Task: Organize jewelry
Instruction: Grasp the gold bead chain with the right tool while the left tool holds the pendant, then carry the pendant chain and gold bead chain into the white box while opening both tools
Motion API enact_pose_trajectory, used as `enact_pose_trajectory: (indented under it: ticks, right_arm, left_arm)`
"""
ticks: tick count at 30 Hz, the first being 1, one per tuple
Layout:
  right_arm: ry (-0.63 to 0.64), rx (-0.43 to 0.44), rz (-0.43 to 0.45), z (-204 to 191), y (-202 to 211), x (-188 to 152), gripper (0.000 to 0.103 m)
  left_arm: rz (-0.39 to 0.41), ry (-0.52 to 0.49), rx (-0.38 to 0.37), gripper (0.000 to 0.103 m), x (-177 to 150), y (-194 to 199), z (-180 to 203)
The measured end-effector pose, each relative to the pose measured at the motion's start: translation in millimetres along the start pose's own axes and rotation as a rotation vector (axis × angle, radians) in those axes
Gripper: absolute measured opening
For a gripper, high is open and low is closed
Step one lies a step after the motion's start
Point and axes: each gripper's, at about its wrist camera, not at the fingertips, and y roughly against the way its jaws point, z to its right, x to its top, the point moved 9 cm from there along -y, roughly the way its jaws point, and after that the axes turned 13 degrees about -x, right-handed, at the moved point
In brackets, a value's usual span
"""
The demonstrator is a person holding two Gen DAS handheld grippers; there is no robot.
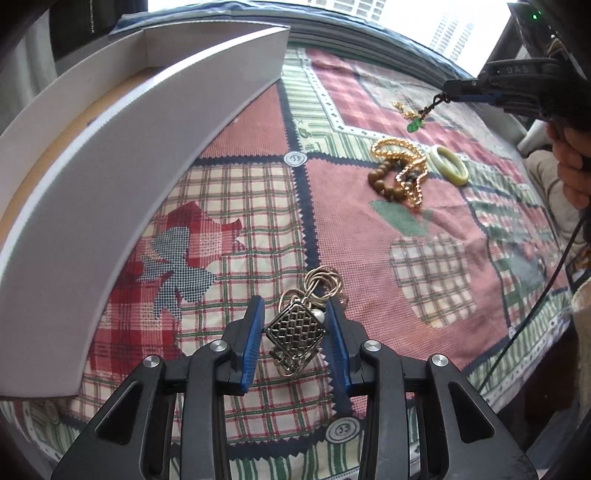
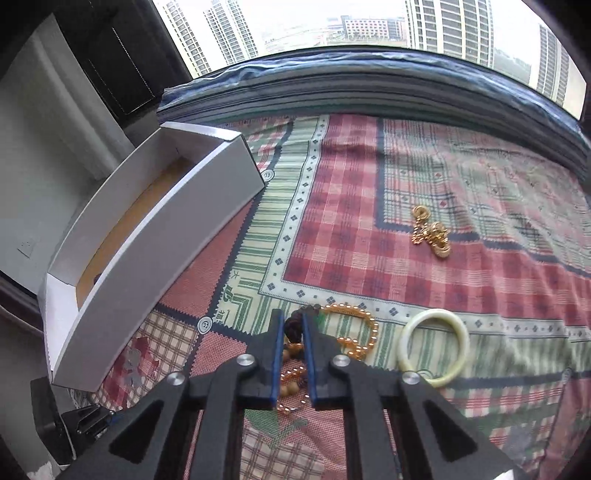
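From the left wrist we look low across the bed point(image 1: 258, 206), close beside the white box point(image 1: 147, 155). From the right wrist we look higher, toward the window point(image 2: 332, 29). Both share the box, the jade bangle point(image 1: 448, 164) and the gold chain point(image 1: 406, 162).

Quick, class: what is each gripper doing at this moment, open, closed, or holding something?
Left gripper: open, its fingers either side of the lattice pendant necklace, not yet clamped.
Right gripper: shut on the dark cord of a green-bead charm, lifted off the cloth.
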Motion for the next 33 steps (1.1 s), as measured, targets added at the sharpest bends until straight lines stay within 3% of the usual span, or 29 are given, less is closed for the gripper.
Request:
enact_pose_trajectory:
  ticks: [6, 14, 23, 33]
  right_arm:
    - [-0.028, 0.053, 0.06, -1, 33, -10, 0.011]
    - [0.012, 0.161, 0.092, -36, 75, -40, 0.011]
    - [0.101, 0.262, 0.137, -97, 113, -32, 0.011]
    - [0.195, 0.357, 0.186, -190, 134, 12, 0.011]
  left_arm:
    - [0.072, 0.015, -0.067, 0.034, 14, 48, 14]
    - [0.174, 0.027, -0.093, 0.034, 38, 133, 13]
    - [0.241, 0.082, -0.023, 0.034, 62, 208, -31]
    - [0.263, 0.165, 0.09, 0.034, 90, 218, -112]
